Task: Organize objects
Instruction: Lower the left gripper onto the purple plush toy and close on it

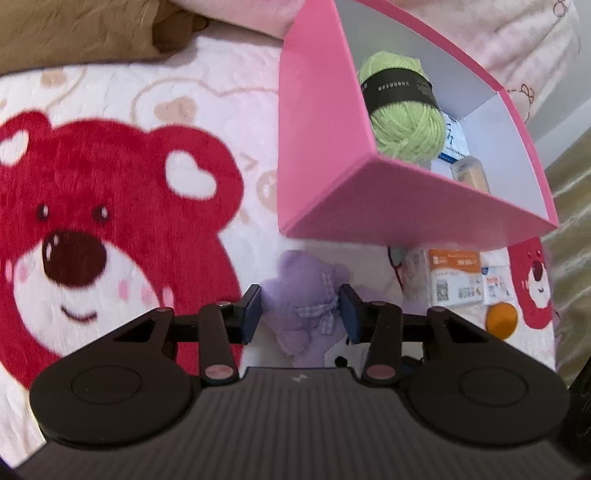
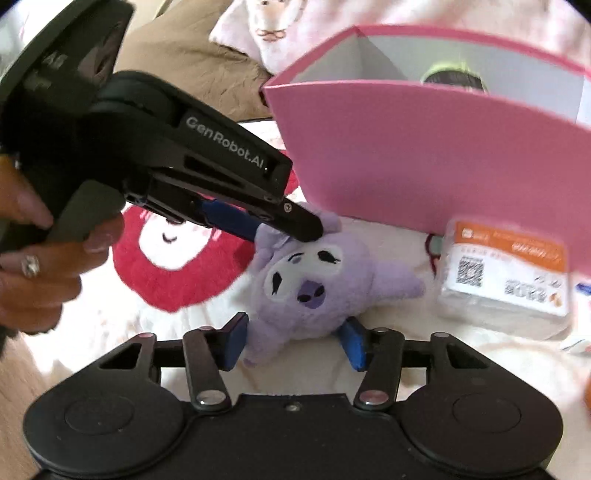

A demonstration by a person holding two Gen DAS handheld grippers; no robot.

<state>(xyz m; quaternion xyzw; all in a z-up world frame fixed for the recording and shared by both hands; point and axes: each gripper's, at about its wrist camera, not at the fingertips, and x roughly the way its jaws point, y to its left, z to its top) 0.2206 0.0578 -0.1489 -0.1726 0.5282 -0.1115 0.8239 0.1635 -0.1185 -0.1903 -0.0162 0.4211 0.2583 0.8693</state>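
Both claws down on a purple plush toy (image 2: 314, 280) lying on a white bedspread (image 1: 229, 85) printed with red bears.

Left claw (image 1: 301, 314) clenched on the toy: blue pads (image 1: 253, 314) pressed against the plush from both sides, at the end with the checked bow (image 1: 325, 310). Seen from the right wrist camera, the same left claw (image 2: 284, 221) reaching in from the upper left, its tip touching the top of the toy's head beside one ear, held by a hand (image 2: 40, 266) with a ring on one finger.

Right claw (image 2: 295, 341) grasping the toy's lower part, just under the snout; blue pads (image 2: 354, 343) snug against the plush on either side, though hard to tell how firmly.

Just behind the toy, an open pink box (image 1: 321, 158) with a white inside. Inside the box: a ball of green yarn (image 1: 406, 122) with a black band, a small pale bottle (image 1: 469, 171), and a blue-and-white packet partly hidden beneath them.

Right of the toy, near the box's front wall, a white and orange packet (image 2: 506, 273) with a square code on it. Farther right, an orange round thing (image 1: 500, 319), blurred.

Brown fabric (image 1: 74, 33) bunched at the far edge of the bedspread.
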